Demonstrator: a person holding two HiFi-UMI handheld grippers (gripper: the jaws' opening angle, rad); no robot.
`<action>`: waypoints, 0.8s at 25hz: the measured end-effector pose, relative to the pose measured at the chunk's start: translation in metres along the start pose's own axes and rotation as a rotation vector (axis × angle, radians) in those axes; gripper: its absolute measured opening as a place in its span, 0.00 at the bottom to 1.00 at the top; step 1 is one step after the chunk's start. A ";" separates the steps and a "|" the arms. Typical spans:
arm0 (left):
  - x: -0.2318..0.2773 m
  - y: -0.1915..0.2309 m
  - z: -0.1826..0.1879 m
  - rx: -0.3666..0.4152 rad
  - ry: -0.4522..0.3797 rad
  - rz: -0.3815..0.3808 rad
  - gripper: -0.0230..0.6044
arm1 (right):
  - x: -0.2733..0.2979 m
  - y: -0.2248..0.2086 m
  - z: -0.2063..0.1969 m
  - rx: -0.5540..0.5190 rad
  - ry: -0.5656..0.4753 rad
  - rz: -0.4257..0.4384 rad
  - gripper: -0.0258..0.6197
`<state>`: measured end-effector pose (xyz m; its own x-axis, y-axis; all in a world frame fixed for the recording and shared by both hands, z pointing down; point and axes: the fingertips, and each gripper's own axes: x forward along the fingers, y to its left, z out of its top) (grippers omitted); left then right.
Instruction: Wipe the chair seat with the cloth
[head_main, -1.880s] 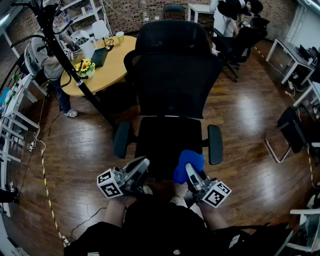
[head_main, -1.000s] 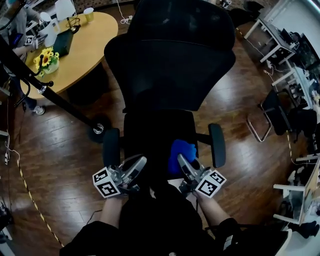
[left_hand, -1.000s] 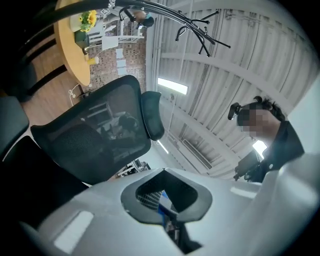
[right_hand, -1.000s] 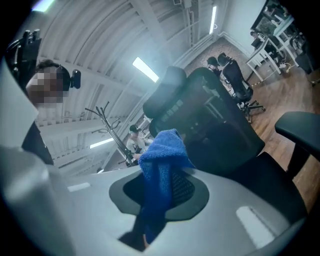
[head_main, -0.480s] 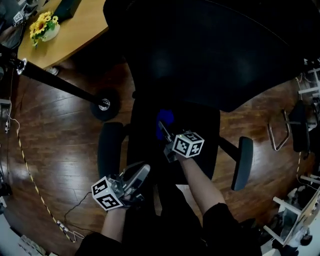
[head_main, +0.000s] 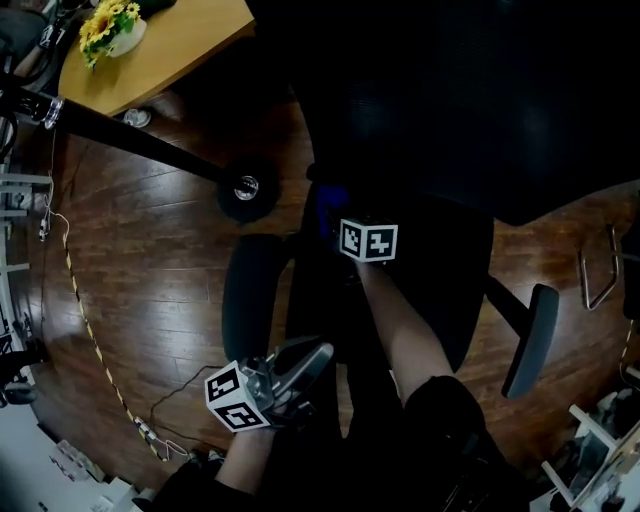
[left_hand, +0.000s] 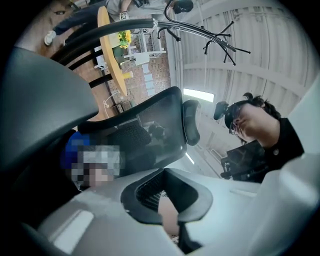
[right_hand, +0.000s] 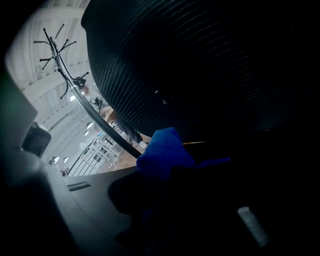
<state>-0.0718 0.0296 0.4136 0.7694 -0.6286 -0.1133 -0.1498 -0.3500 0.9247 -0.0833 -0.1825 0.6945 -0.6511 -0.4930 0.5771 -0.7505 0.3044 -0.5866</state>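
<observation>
The right gripper clamps the blue cloth at the back of the chair seat. I'd press it flat and sweep forward. The left gripper hangs closed and empty.

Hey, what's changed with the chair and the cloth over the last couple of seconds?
The right tongs, shut on the blue cloth, slid from the front edge of the chair seat to its rear left, close under the backrest. The head view also leaned in over the chair. The left tongs stayed back at the seat's front left, and the cloth stayed gripped throughout.
</observation>
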 end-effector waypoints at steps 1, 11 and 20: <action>-0.001 0.001 0.000 0.002 0.004 0.002 0.02 | -0.001 -0.003 0.001 0.010 -0.010 -0.002 0.13; 0.008 0.010 -0.002 0.008 0.047 -0.007 0.02 | -0.076 -0.106 0.000 0.106 -0.067 -0.209 0.13; 0.029 0.006 -0.019 0.004 0.119 -0.047 0.02 | -0.227 -0.230 -0.002 0.283 -0.172 -0.463 0.13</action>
<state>-0.0388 0.0224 0.4225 0.8441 -0.5244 -0.1119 -0.1142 -0.3797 0.9180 0.2367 -0.1386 0.6994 -0.2162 -0.6557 0.7234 -0.8782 -0.1930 -0.4375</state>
